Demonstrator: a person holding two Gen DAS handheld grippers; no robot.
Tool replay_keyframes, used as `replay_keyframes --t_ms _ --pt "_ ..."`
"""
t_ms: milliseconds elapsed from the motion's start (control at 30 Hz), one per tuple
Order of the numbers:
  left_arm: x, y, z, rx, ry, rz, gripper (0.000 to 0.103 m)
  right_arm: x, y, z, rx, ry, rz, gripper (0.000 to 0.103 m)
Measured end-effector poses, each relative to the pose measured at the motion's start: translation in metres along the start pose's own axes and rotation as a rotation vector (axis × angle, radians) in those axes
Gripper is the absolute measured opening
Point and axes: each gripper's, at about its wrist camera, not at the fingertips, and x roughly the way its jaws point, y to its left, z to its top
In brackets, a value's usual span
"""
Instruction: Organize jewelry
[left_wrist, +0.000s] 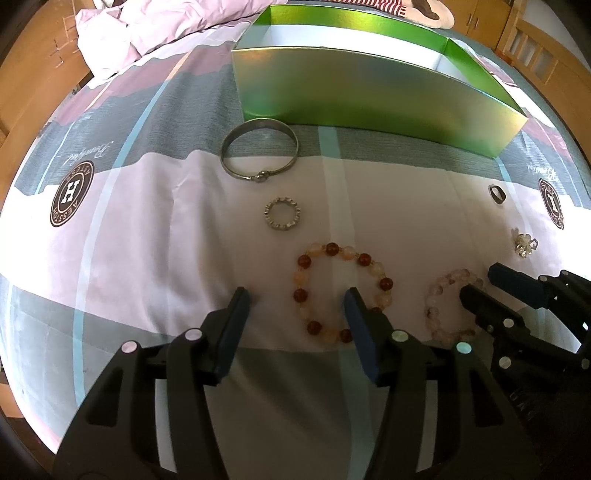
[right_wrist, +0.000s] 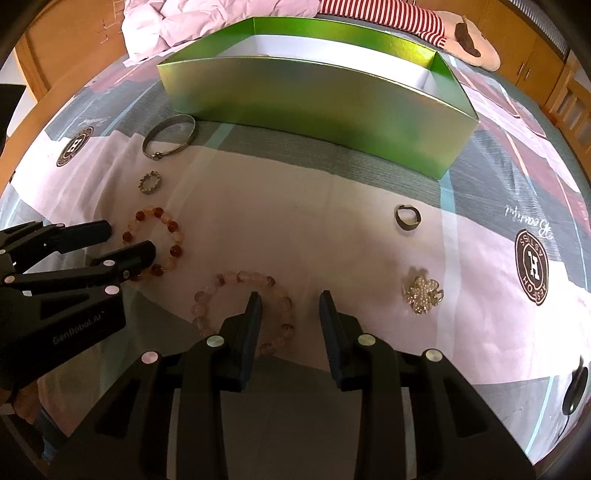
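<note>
Your left gripper (left_wrist: 297, 301) stood spread, its right jaw inside the amber bracelet (left_wrist: 341, 291). Your right gripper (right_wrist: 290, 304) stood spread astride the pink bracelet (right_wrist: 243, 308). Both looked light and limp; pinch across the beads.

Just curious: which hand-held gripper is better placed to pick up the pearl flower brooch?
Right hand-held gripper: the brooch lies just off its right side; the left sits over the amber bracelet.

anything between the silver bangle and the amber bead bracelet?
Yes: one small studded ring lies on the sheet between the silver bangle and the amber bead bracelet, touching neither. Clearest in the left wrist view.
</note>
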Motion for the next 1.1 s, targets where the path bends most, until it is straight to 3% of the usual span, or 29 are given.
replay_keyframes --t_ms 267,433,667,733,800,867,933,967,1100 --pt "0.001 -0.003 0.001 0.009 0.006 0.001 0.055 0.001 0.005 -0.001 0.006 -0.005 -0.020 0.033" --pt "0.003 -0.005 0.003 0.019 0.013 -0.023 0.067 0.001 0.004 -0.003 0.005 -0.004 -0.022 0.036" --pt "0.003 -0.007 0.002 0.021 0.004 -0.026 0.068 0.000 0.005 -0.005 -0.005 -0.016 -0.027 0.036" --pt "0.002 -0.006 0.002 0.022 0.001 -0.026 0.063 -0.001 0.005 -0.008 -0.004 -0.019 -0.015 0.031" --pt "0.000 -0.002 0.001 0.013 -0.003 -0.020 0.055 -0.003 0.006 -0.010 0.002 -0.019 -0.001 0.016" --pt "-0.003 0.001 0.000 0.002 -0.006 -0.024 0.041 -0.005 0.006 -0.012 0.006 -0.018 0.008 0.008" --pt "-0.005 0.004 -0.001 -0.006 -0.008 -0.035 0.014 -0.007 0.004 -0.013 0.011 -0.019 0.022 0.008" --pt "-0.006 0.006 -0.001 -0.010 -0.007 -0.036 0.009 -0.009 0.004 -0.013 0.017 -0.019 0.030 0.008" --pt "-0.016 0.008 -0.004 -0.015 -0.023 -0.042 0.008 -0.024 0.000 -0.013 0.040 -0.044 0.043 0.008"
